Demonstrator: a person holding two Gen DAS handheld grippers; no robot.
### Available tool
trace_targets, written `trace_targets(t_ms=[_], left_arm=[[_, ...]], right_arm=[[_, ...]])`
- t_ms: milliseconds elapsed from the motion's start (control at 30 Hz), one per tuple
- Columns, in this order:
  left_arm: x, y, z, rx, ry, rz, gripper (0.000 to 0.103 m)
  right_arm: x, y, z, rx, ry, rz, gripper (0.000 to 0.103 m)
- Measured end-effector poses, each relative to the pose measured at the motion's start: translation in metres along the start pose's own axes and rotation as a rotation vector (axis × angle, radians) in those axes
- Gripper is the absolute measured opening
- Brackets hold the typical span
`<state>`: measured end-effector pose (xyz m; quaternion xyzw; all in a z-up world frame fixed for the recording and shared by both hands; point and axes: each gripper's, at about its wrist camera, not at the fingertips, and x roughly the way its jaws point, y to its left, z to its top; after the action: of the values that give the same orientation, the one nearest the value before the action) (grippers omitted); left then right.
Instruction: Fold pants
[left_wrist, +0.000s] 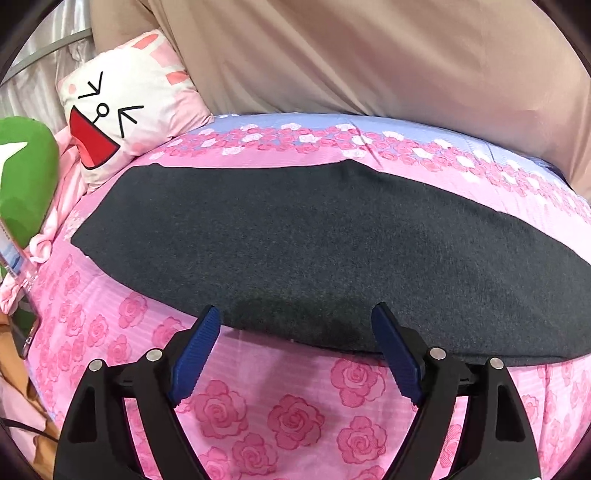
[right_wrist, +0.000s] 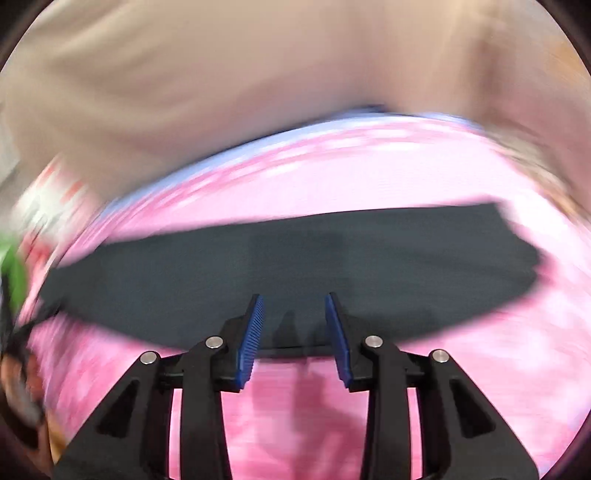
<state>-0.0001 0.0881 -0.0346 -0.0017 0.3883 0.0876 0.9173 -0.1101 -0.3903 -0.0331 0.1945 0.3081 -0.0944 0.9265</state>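
Left gripper spread wide, empty, at near edge of dark pants. Right gripper narrower gap, empty; blurry view.

Pants: dark charcoal grey, plain, felt-like surface, no pattern. Bedsheet: pink with darker pink rose print over fine stripes; along far edge, a lavender-blue band with pink and white roses. Pillow at far left corner: white and pale pink, black line-drawn cartoon face, red open mouth. Plush item at left edge: bright green with a white patch. Fabric beyond far edge: plain beige. Left gripper and right gripper: black bodies, ribbed blue pads, silver pins.
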Motion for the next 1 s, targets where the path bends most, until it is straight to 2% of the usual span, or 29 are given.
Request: trace_targets(t_ms=[33,100,233,333,567,667,767,800,833,867,967,1000], left_arm=[[0.003,-0.002,-0.001,0.005,0.004,-0.003,0.081],[0.009,-0.009,-0.005,0.006,0.015,-0.007,0.081],[0.012,-0.019,-0.012,0.007,0.006,0.004,0.082],[0.013,-0.021,-0.013,0.018,0.006,0.02,0.085],[0.018,-0.013,-0.014,-0.018,0.025,-0.011,0.086],[0.02,-0.014,-0.014,-0.018,0.036,-0.01,0.086],[0.02,-0.014,-0.014,-0.016,0.034,-0.007,0.086],[0.021,-0.014,-0.014,-0.015,0.035,-0.007,0.086],[0.021,-0.014,-0.015,-0.015,0.036,-0.007,0.086],[0.02,-0.014,-0.015,-0.015,0.036,-0.005,0.086],[0.019,-0.014,-0.015,-0.014,0.032,0.003,0.087],[0.019,-0.014,-0.015,-0.012,0.03,0.005,0.087]], right_arm=[[-0.003,-0.032,0.006,0.079,-0.017,-0.062,0.036],[-0.005,-0.075,0.011,0.158,-0.017,-0.135,0.036],[-0.001,-0.105,0.018,0.234,-0.029,-0.112,0.036],[0.016,-0.116,0.022,0.265,0.025,-0.111,0.036],[0.016,-0.119,0.014,0.253,0.045,-0.119,0.033],[0.019,-0.115,0.017,0.197,0.055,-0.196,0.022],[0.03,-0.105,0.024,0.141,0.06,-0.215,0.025],[0.032,-0.103,0.027,0.133,0.062,-0.214,0.023],[0.035,-0.1,0.03,0.115,0.064,-0.211,0.015],[0.034,-0.096,0.032,0.098,0.055,-0.22,0.006],[0.01,-0.091,0.033,0.093,-0.031,-0.251,0.006],[0.007,-0.095,0.033,0.104,-0.034,-0.251,0.006]])
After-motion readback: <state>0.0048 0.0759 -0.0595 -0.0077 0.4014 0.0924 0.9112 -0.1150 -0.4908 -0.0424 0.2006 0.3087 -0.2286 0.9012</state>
